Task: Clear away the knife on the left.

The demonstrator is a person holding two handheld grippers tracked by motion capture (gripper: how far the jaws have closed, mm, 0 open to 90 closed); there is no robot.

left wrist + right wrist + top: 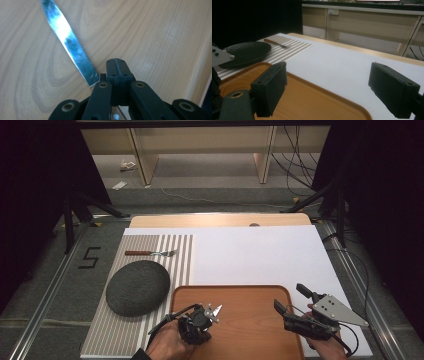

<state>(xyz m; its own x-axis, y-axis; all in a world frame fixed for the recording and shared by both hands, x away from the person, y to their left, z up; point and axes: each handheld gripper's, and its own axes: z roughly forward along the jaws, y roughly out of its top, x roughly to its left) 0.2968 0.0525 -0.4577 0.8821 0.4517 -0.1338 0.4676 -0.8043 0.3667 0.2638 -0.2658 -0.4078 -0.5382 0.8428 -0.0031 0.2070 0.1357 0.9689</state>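
My left gripper clamped on knife, over wooden tray. My right gripper jaws wide apart, empty, at tray's right edge. Plate and fork sit on striped placemat. I judge knife not yet placed beside plate.

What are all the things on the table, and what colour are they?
Tray: one, orange-brown wood, near edge in the middle.
Plate: one, dark grey, on the striped mat left of the tray.
Striped mat: one, grey and white, left side of the table.
Fork: one, silver with a brown handle, on the mat beyond the plate.
White sheet: one, white, covers most of the table.
Knife: one, shiny silver blade, held over the tray.
Left tool: one, black, shut on the knife.
Right tool: one, black, open, over the tray's right edge.
Hands: two, at the near edge.
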